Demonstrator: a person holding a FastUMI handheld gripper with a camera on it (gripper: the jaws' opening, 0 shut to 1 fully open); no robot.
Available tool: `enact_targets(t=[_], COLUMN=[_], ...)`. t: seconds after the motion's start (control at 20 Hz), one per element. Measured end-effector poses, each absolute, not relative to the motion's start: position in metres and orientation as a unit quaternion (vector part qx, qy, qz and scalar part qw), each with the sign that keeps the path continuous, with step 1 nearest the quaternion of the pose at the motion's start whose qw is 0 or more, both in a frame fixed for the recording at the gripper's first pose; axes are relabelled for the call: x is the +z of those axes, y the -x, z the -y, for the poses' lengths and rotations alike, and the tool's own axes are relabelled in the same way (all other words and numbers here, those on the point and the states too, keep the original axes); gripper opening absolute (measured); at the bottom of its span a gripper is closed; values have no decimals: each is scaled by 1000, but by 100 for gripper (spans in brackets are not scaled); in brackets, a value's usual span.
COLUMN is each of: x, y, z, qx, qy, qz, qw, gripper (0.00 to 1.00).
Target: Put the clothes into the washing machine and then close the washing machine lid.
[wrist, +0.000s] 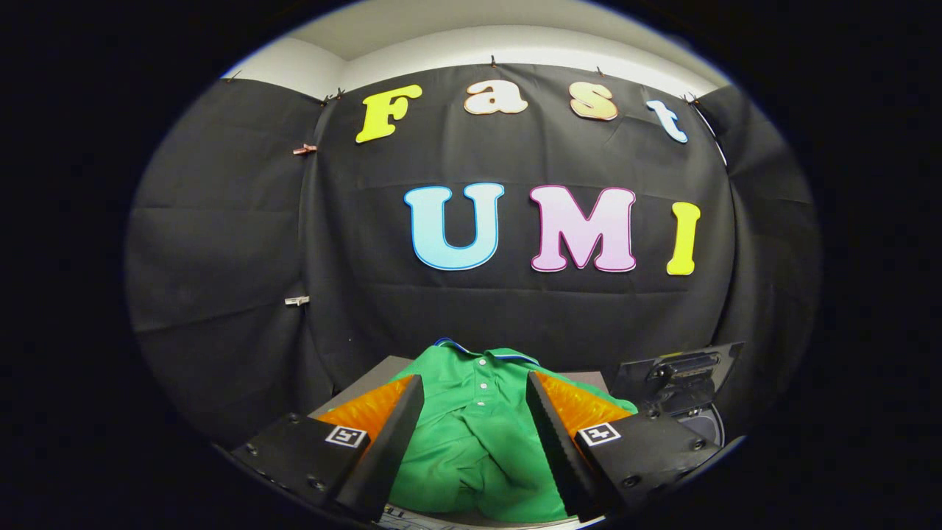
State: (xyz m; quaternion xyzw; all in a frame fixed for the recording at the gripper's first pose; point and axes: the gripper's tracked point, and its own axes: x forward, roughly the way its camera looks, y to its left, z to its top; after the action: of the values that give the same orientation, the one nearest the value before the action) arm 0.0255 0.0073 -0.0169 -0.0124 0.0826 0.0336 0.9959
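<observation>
The gripper (475, 419) holds its fingers wide apart over the green polo shirt (478, 434), which lies crumpled on the grey table (383, 368) between them, with the open-lidded washing machine (681, 390) just beside, ready for loading.

The shirt (478, 434) is a bright, even green with no print. Its collar (486, 352) carries a thin blue edge with a sliver of white beside it, and small white buttons (482, 385) run down the placket. The table (375, 375) under it is a flat mid grey. The washing machine's raised lid (681, 375) is dark and glossy, nearly black. The booth wall (353, 243) is plain black cloth, and the room wall (515, 51) above it is off-white. The gripper (475, 401), fingers spread wide over the green cloth, bears small black-and-white square markers (346, 436).
</observation>
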Motion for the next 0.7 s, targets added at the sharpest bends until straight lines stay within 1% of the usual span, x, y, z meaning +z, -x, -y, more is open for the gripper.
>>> enact_targets(t=[0.3, 0.5, 0.6, 0.7], x=[-40, -55, -74, -119], y=[-23, -49, -71, -79], z=[-7, -10, -9, -8], qx=[40, 35, 22, 2], qy=[39, 32, 27, 11], qz=[-102, -131, -171, -266], qw=[993, 990, 985, 964], gripper=[88, 88, 88, 88])
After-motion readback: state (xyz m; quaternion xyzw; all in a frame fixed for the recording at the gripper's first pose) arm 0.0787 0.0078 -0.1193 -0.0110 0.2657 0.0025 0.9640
